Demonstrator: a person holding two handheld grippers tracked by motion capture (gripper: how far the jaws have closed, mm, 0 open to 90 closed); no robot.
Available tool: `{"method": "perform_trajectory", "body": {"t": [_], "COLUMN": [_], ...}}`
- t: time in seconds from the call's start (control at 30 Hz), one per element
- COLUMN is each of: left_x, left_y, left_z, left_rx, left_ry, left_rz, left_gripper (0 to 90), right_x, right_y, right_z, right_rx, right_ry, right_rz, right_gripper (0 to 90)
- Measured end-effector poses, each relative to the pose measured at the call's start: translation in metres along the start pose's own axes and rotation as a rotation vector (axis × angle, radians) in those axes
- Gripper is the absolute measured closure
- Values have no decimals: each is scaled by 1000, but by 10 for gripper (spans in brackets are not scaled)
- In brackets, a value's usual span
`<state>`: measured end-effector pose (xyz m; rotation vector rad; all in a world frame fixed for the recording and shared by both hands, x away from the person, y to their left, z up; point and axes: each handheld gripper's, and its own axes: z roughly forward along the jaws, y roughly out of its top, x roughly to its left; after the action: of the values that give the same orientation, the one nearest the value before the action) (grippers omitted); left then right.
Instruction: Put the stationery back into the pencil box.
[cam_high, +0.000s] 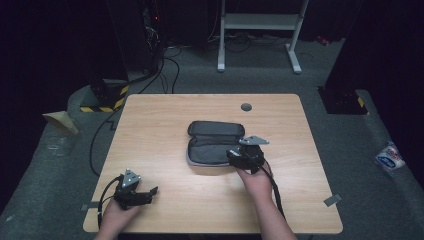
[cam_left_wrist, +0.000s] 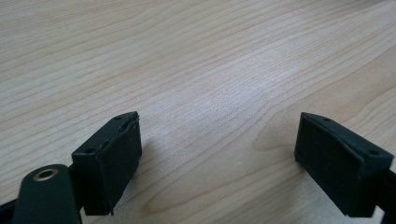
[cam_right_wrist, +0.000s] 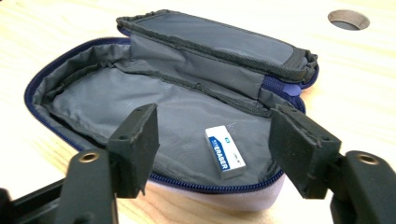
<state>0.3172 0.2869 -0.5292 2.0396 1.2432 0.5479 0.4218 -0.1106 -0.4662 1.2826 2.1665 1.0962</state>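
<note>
A grey pencil case (cam_high: 215, 143) with a blue zipper lies unzipped and spread flat in the middle of the table. Inside its near half (cam_right_wrist: 154, 116) rests a white eraser (cam_right_wrist: 225, 151) with a blue label. My right gripper (cam_high: 239, 155) hovers at the case's right front corner, and in its own view the right gripper (cam_right_wrist: 219, 149) is open with the eraser lying between and below its jaws, untouched. My left gripper (cam_high: 145, 194) rests near the table's front left, open over bare wood (cam_left_wrist: 215, 144).
A round cable hole (cam_high: 246, 106) sits in the table (cam_high: 165, 115) behind the case. Cables, a white stand base (cam_high: 260, 22) and hazard-striped blocks lie on the floor beyond. A white packet (cam_high: 390, 156) lies on the floor to the right.
</note>
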Motion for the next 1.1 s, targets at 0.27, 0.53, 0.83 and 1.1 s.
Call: {"method": "perform_trajectory", "body": {"t": [0.27,0.53,0.83,1.1], "left_x": [0,0,0,0], "left_y": [0,0,0,0], "left_z": [0,0,0,0], "left_rx": [1,1,0,1], "left_ry": [-1,-1,-1,0], "left_rz": [0,0,0,4], "left_gripper": [152,151,151,151], "right_x": [0,-9,-34,-66], "right_y": [-6,-19,-50,-93], "right_z": [-12,-23,-41,-56], "right_rx": [-17,-19,-22,15], "right_ry": [-15,-24,-50,-125], "right_rz": [2,24,49,66], "right_gripper": [192,123,99,95]}}
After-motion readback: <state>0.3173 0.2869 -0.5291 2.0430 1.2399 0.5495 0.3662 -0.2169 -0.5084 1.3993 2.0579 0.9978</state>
